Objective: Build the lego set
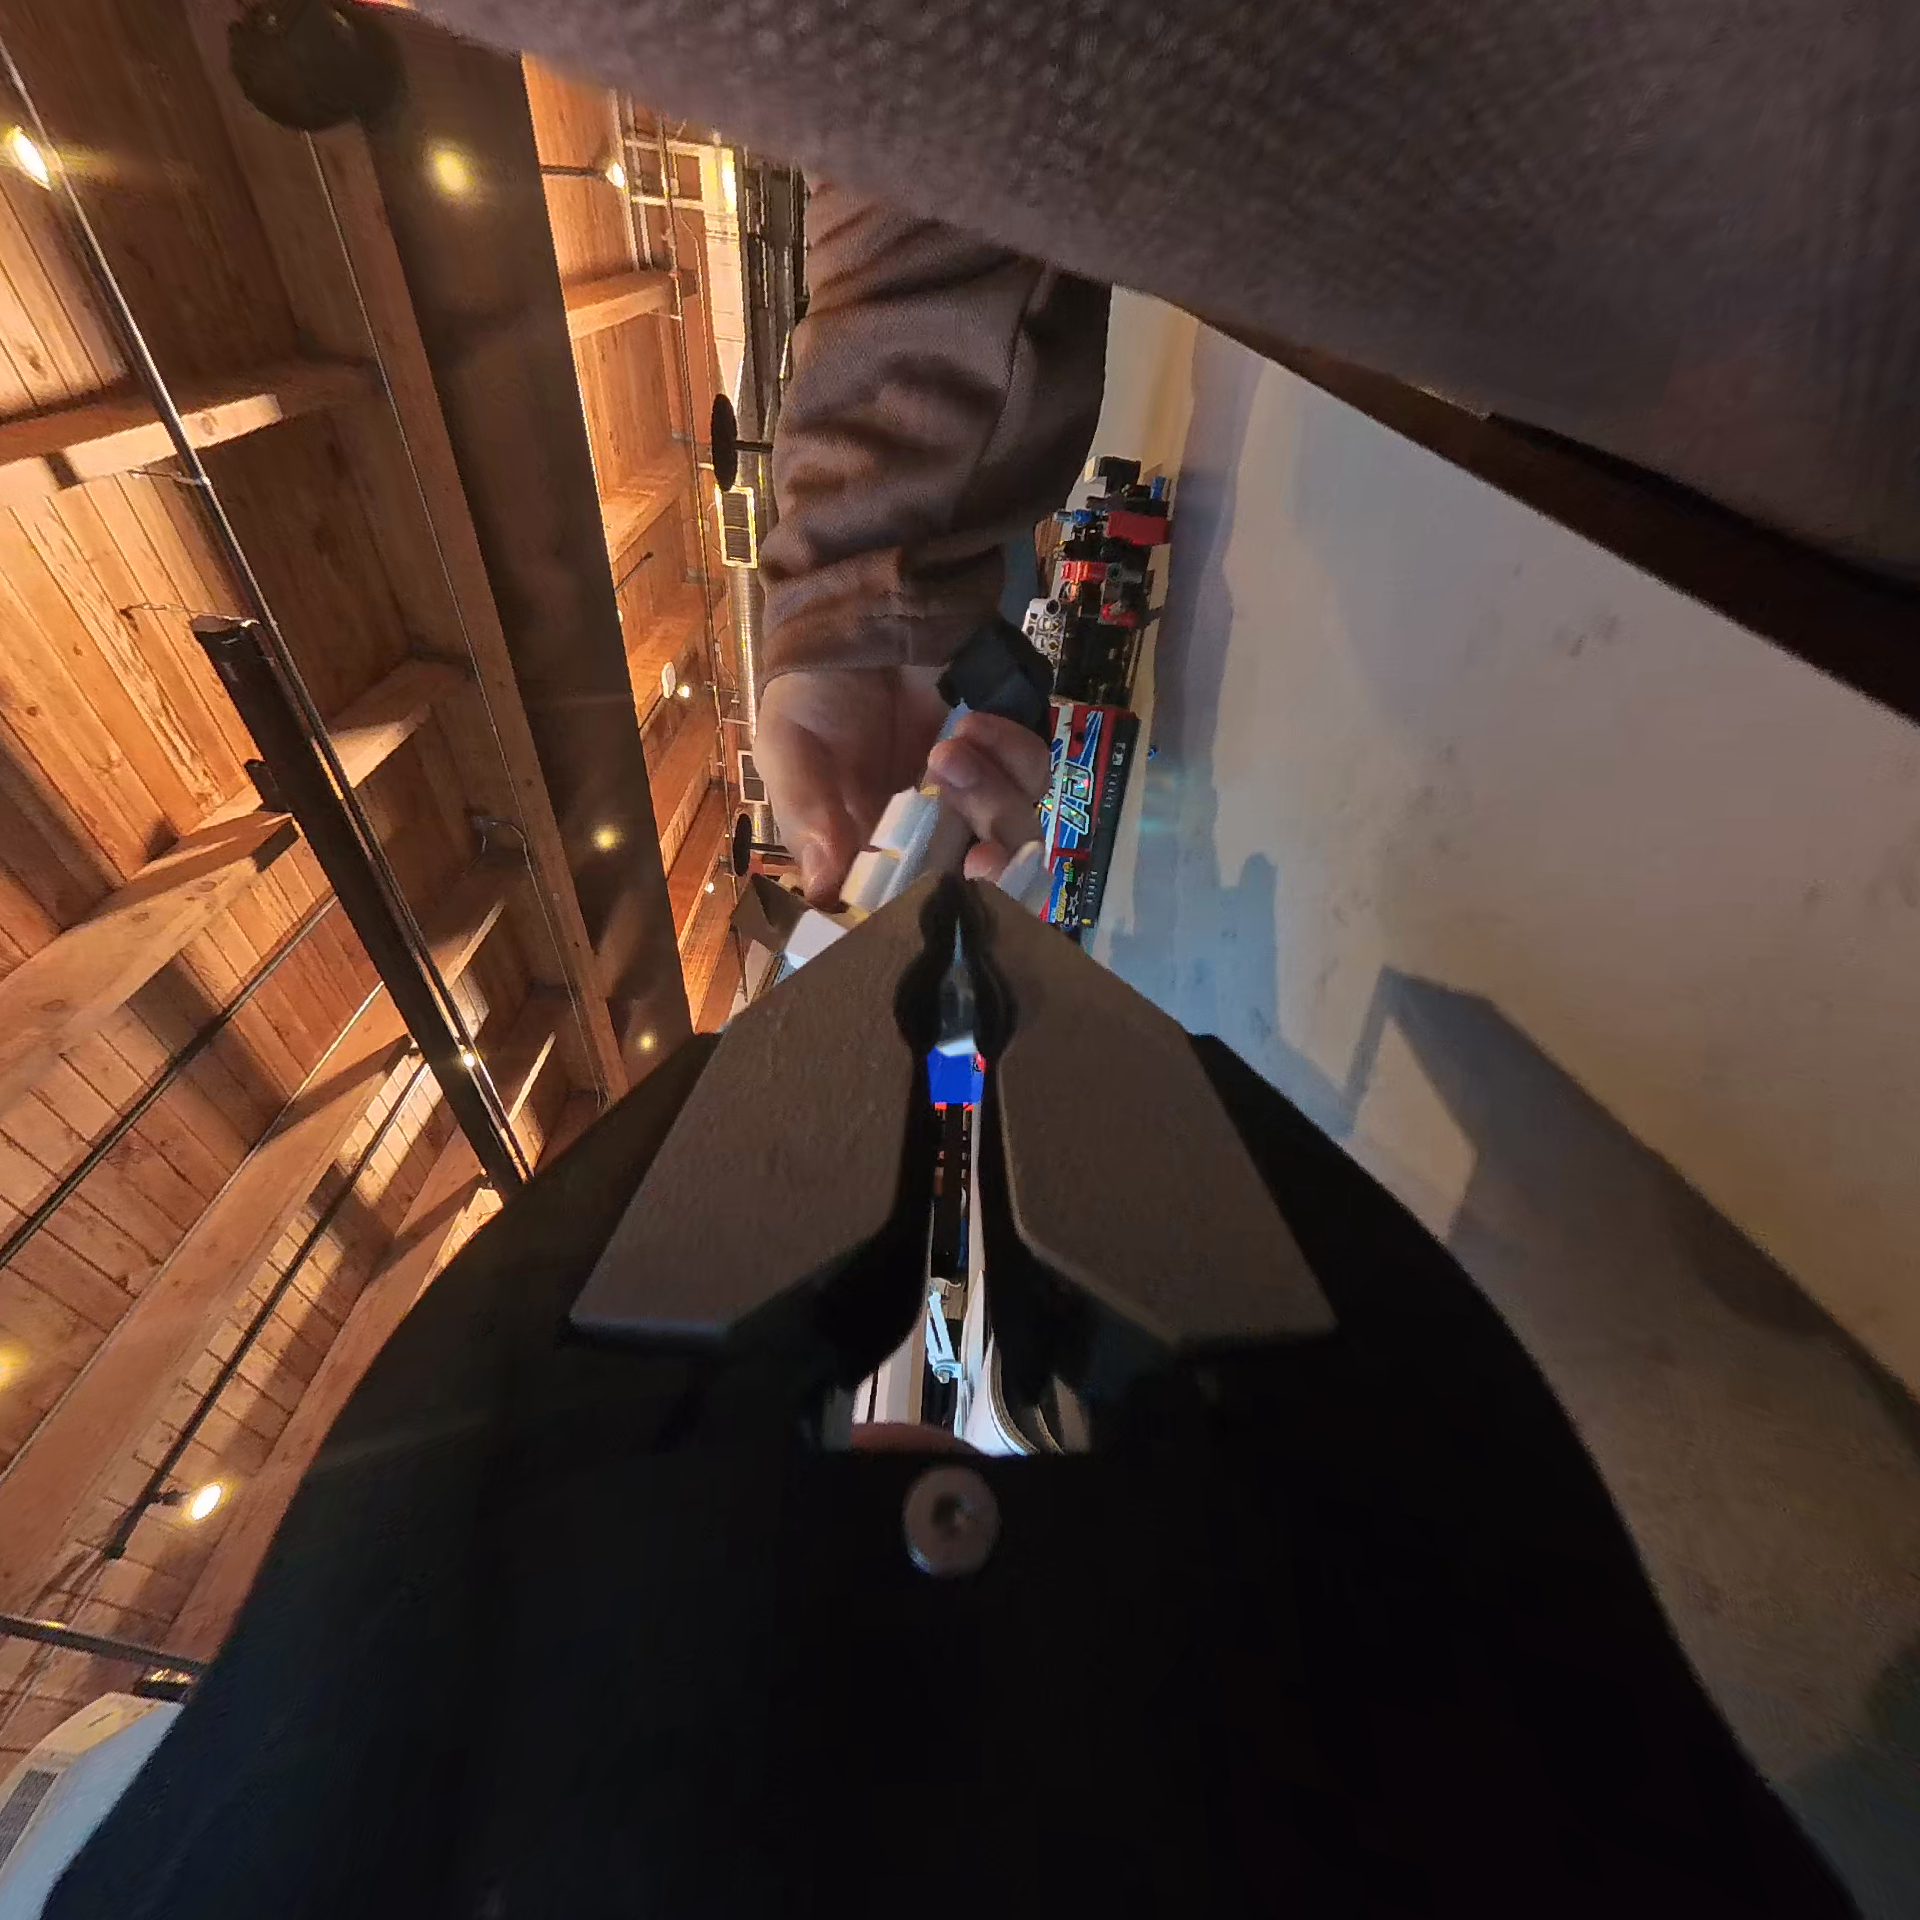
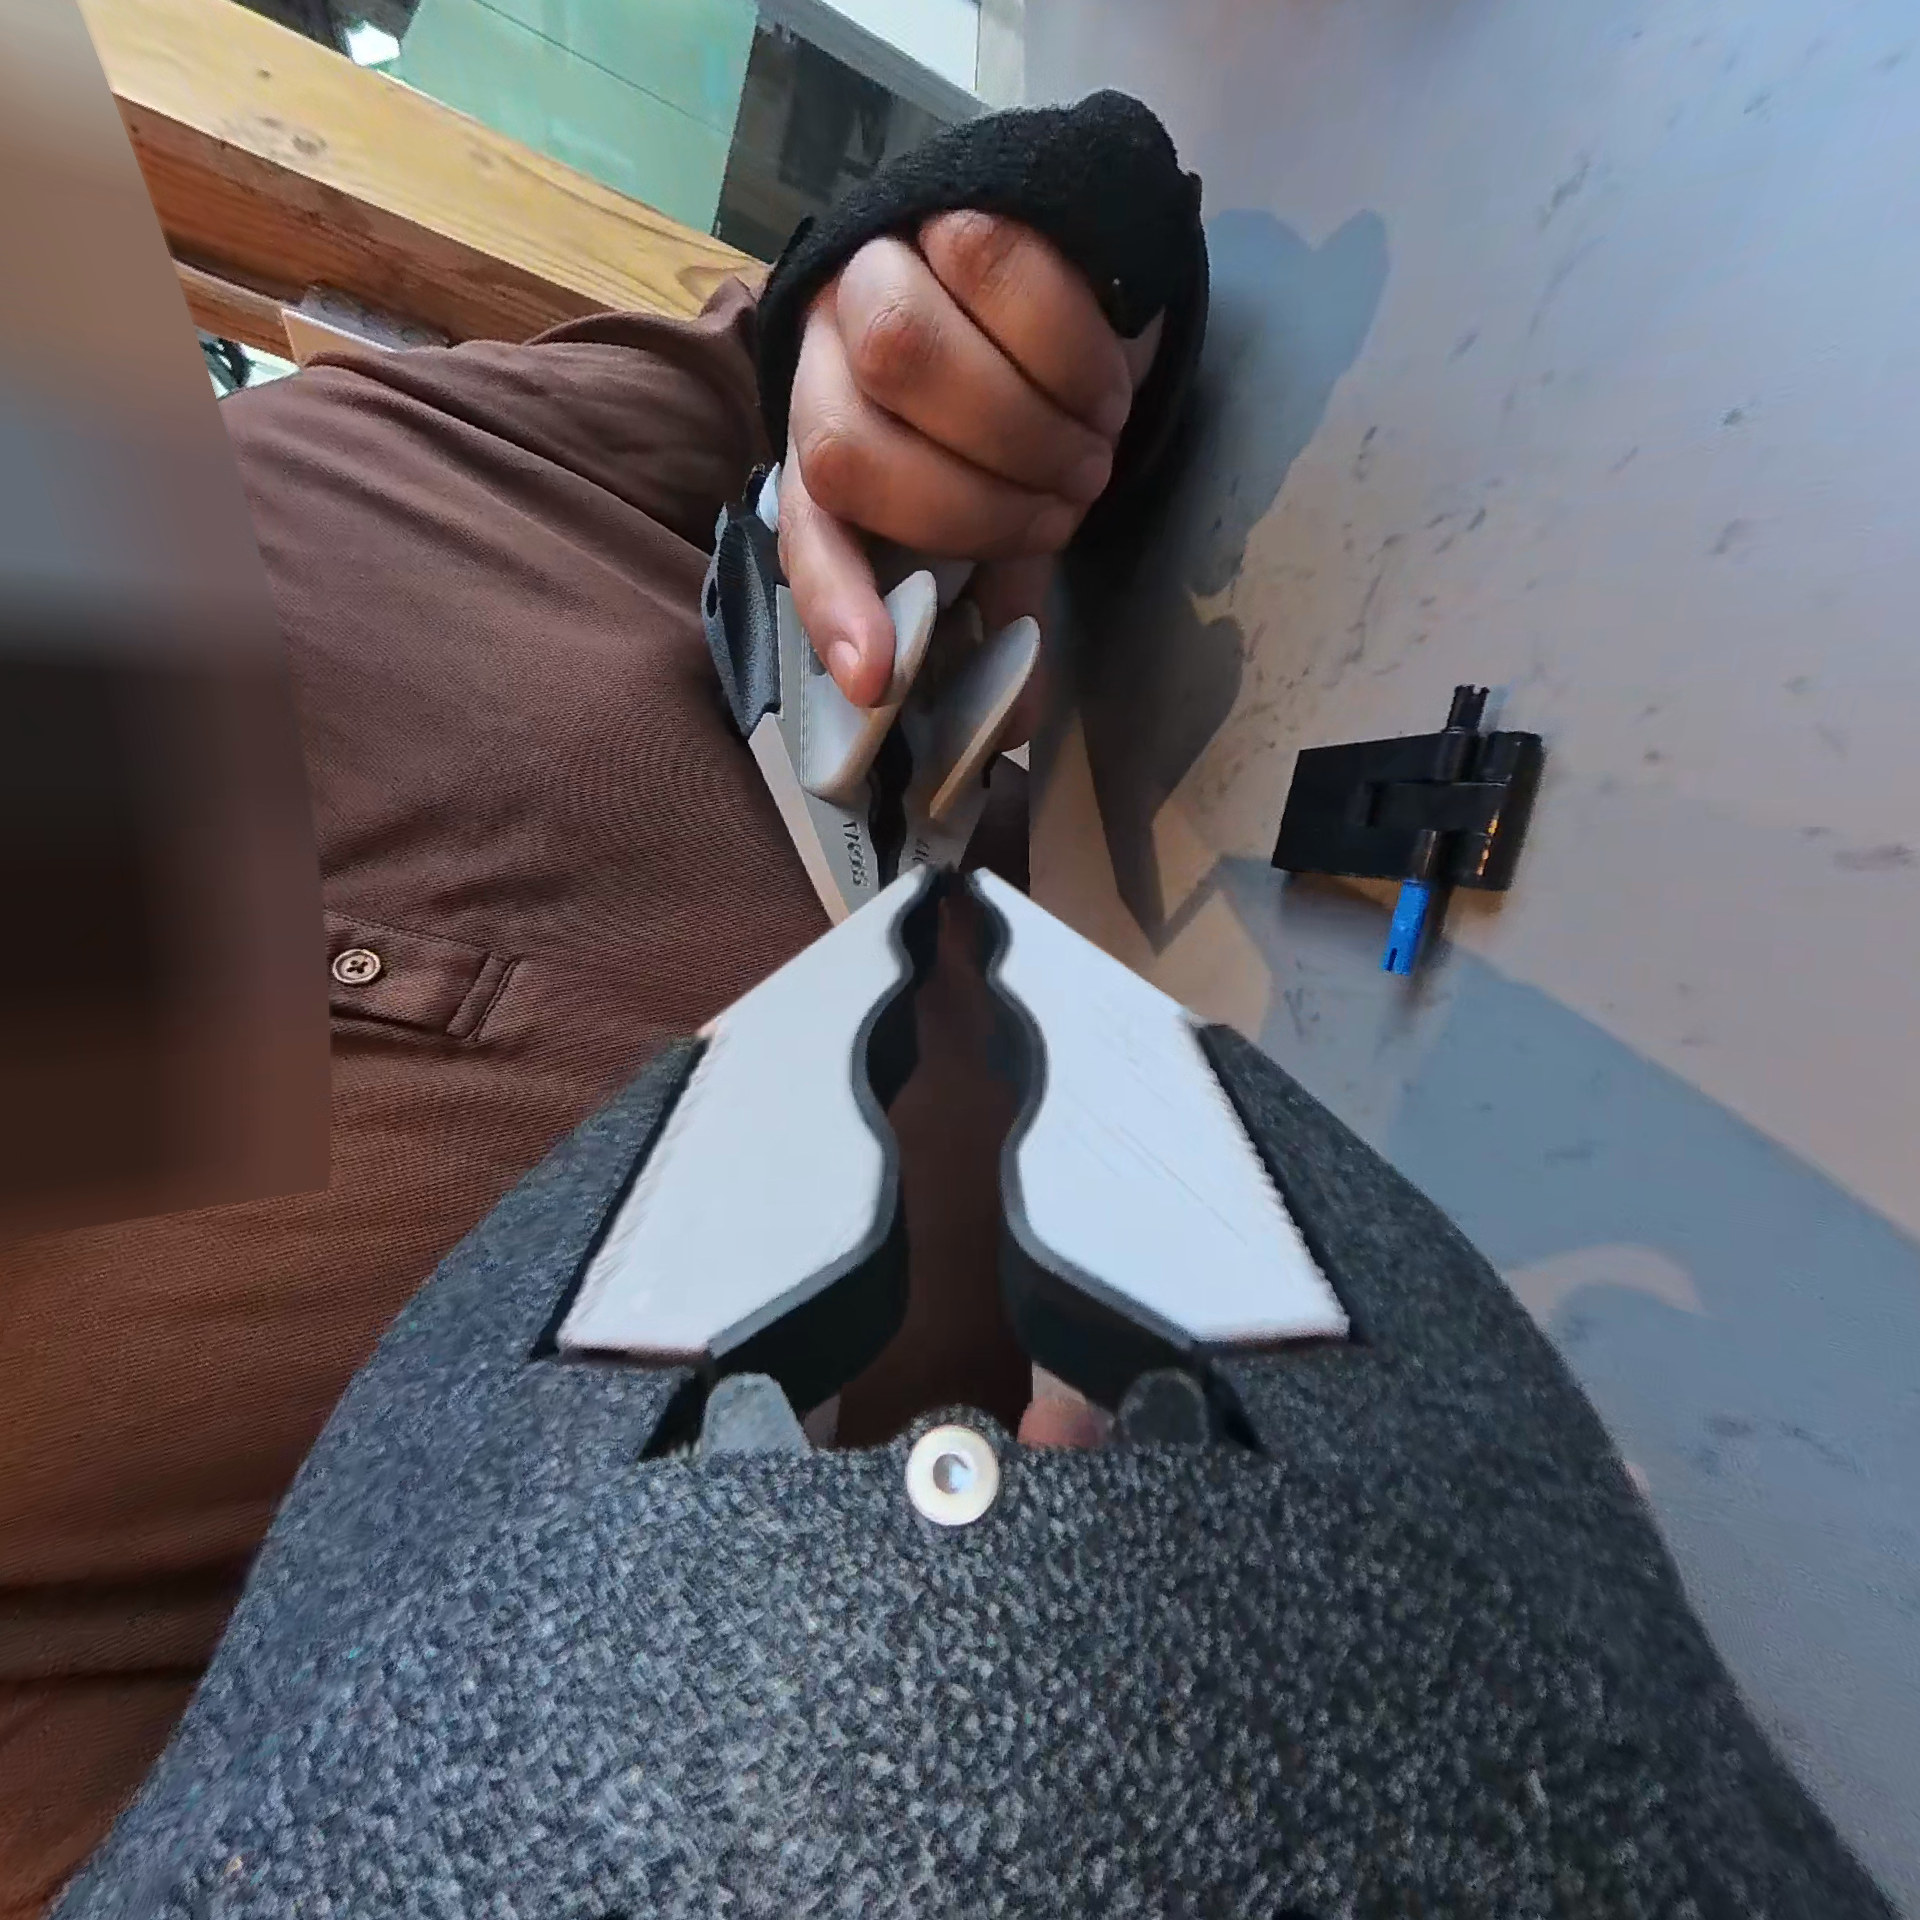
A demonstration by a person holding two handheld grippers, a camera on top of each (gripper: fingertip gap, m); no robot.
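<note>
Both my grippers pinched together, tip to tip.
My left gripper [image 1: 951, 894] and right gripper [image 2: 948, 883] hover off the table [image 2: 1662, 436]; black piece [image 2: 1403, 805] lies apart.

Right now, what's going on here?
A person holds a two-finger gripper in each hand, tips facing each other above a pale table. The left gripper and the right gripper both have their fingers closed; whether anything small is pinched at the tips cannot be told. A black lego sub-assembly with a blue pin lies untouched on the table. The larger red, black and blue lego model sits farther off.
</note>
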